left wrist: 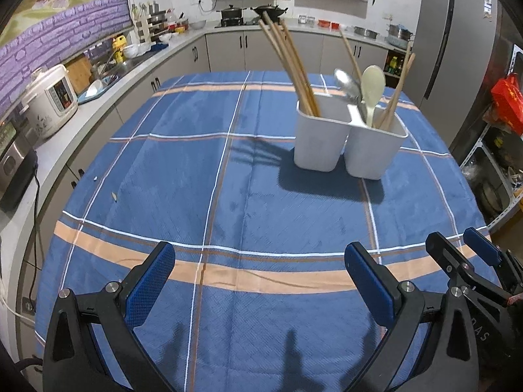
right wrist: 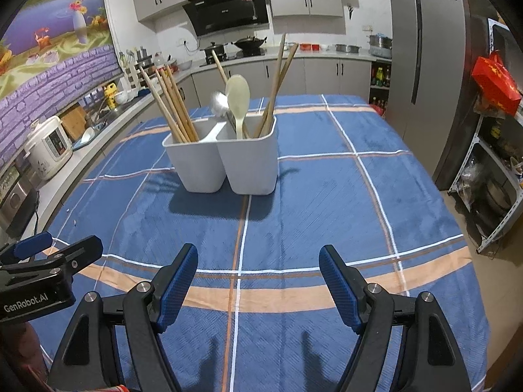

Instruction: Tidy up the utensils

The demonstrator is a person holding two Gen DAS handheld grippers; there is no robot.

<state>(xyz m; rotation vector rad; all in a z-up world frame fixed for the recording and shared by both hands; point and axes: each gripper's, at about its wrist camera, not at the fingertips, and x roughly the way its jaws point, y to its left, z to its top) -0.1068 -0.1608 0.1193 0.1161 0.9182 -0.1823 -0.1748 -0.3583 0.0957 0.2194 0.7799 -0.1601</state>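
Both hand-held grippers wide open and empty over the blue plaid-clothed counter.

The left hand-held gripper and right hand-held gripper (blue pads spread apart, nothing between them) hover side by side at 6 o'clock. The white plastic two-compartment utensil holder stands at 12 o'clock: wooden chopsticks in its left compartment, a cream plastic spoon, a metal spoon and more chopsticks in its right.
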